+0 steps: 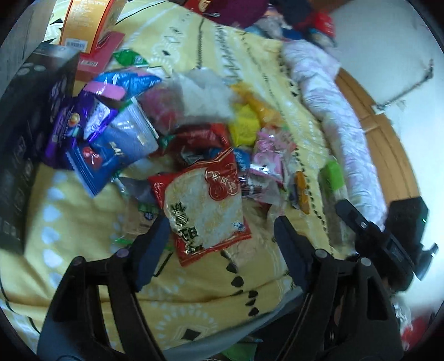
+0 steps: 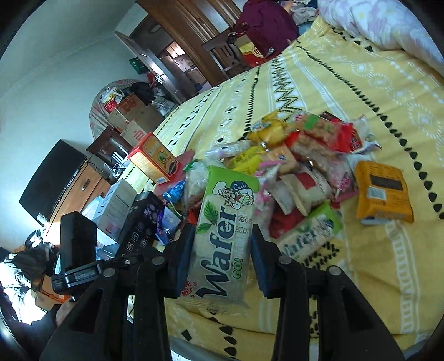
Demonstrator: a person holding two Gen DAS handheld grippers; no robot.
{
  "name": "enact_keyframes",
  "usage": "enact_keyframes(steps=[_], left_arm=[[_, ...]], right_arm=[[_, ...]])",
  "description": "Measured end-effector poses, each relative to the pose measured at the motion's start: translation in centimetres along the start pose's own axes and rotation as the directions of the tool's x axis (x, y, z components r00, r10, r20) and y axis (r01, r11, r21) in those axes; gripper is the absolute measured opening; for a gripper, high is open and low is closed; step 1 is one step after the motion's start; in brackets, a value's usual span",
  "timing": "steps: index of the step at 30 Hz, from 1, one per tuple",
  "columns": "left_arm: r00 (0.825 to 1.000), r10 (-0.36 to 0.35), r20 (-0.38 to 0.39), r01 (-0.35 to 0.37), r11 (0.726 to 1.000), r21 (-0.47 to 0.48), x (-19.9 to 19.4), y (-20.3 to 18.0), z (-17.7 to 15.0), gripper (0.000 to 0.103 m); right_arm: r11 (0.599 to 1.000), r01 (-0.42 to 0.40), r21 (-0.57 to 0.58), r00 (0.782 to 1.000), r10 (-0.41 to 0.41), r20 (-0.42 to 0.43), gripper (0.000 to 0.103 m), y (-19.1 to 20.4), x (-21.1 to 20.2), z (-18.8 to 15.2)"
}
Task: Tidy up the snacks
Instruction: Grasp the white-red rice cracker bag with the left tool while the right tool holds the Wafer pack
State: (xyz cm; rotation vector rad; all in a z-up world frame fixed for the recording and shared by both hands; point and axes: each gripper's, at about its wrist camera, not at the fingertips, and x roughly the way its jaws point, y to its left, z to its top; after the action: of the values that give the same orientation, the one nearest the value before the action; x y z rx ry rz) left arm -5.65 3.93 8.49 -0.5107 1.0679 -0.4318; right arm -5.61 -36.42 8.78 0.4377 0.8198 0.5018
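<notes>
A messy heap of snack packets (image 1: 216,144) lies on a bed covered with a yellow patterned bedspread (image 1: 83,222). In the left wrist view, the left hand-held gripper (image 1: 222,233) hangs just above the near edge of the heap with its two dark fingers spread wide and nothing gripped; between them, lying on the bedspread, is a red-bordered packet (image 1: 205,205) with a clear window showing pale contents. To the left of the heap sit a black box (image 1: 30,116), purple and blue foil bags (image 1: 91,130) and an orange carton (image 1: 88,22); a rolled pale pink quilt (image 1: 338,122) runs along the far side of the bed. In the right wrist view, the right hand-held gripper (image 2: 222,250) is clenched on a green and white wafer packet (image 2: 224,230), its pads pressing both long sides, the packet held above the near edge of the bed in front of the heap. A second wafer packet (image 2: 308,236) lies on the bedspread just to its right, and an orange packet (image 2: 383,191) lies a little apart at the right edge of the heap. The heap itself sits near the middle of the bed.
</notes>
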Motion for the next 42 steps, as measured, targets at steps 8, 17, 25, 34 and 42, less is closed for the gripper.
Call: enact_keyframes(steps=[8,17,25,34,42], left_arm=[[0.990,0.139,-0.013,-0.139,0.990,-0.020,3.0,-0.5,-0.4,0.087],[0.986,0.163,-0.018,-0.160,0.981,0.113,4.3,-1.4,-0.1,0.073],[0.988,0.153,0.023,-0.155,0.969,0.193,0.7,-2.1,-0.2,0.073],[0.993,0.116,0.039,-0.120,0.982,0.143,-1.3,-1.1,0.6,0.074],[0.993,0.092,0.077,-0.104,0.980,0.172,-3.2,-1.7,0.5,0.073]], right_arm=[[1.000,-0.024,0.003,1.000,0.024,-0.002,0.044,-1.1,0.0,-0.3],[0.998,-0.002,-0.062,0.998,-0.002,-0.061,0.046,-1.1,0.5,-1.9],[0.919,0.074,-0.387,0.977,-0.145,-0.157,0.068,1.5,3.2,-3.4],[0.689,0.098,-0.719,0.938,-0.304,-0.164,0.069,4.5,8.4,-5.1],[0.813,0.137,-0.566,0.962,-0.246,-0.121,0.043,2.5,5.9,-3.2]])
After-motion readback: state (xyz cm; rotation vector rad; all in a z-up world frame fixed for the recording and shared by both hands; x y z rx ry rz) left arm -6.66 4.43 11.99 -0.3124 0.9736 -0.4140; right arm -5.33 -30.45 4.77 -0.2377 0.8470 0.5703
